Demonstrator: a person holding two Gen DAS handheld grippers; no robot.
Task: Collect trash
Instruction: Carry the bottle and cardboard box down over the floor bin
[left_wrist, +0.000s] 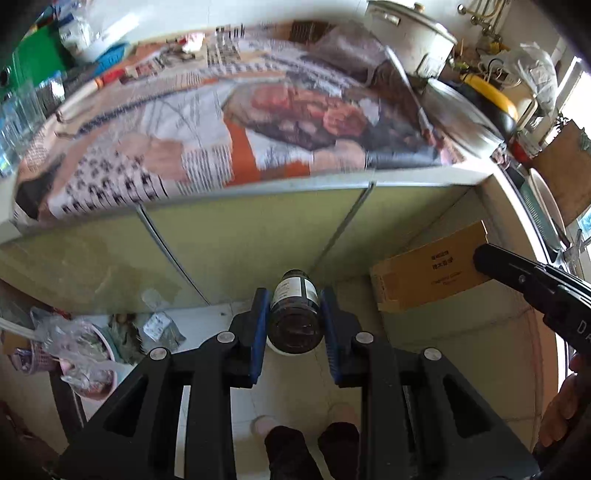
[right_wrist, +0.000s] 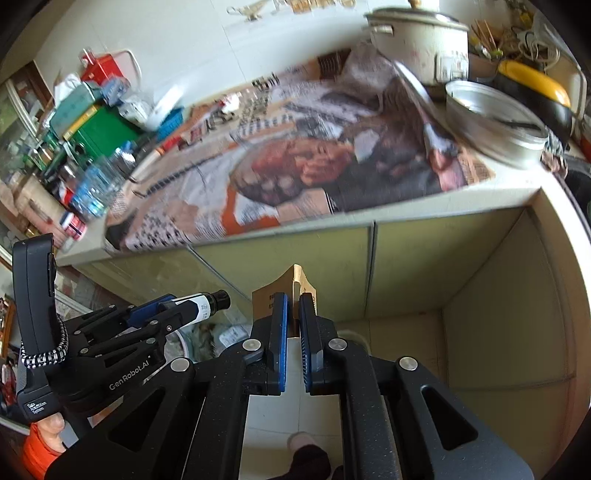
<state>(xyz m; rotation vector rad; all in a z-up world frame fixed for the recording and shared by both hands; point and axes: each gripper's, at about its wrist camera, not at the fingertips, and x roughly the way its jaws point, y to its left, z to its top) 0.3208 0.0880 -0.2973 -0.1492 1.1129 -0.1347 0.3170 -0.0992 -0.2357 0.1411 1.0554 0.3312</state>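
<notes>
Left gripper (left_wrist: 295, 325) clamps small dark glass bottle (left_wrist: 294, 314), apparently trash for disposal; right gripper (right_wrist: 293, 343) closed, empty, above brown cardboard box (right_wrist: 291, 291).

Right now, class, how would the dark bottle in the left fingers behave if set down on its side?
The dark bottle looks round-bodied, so it would probably roll. Its glossy surface suggests glass or hard plastic: likely stiff, somewhat slippery, perhaps breakable on the tiled floor.

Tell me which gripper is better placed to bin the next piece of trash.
The left gripper. It is already shut on the dark bottle, carried over the floor near the cardboard box. The right gripper is shut with nothing between its pads, so it has nothing to drop.
</notes>
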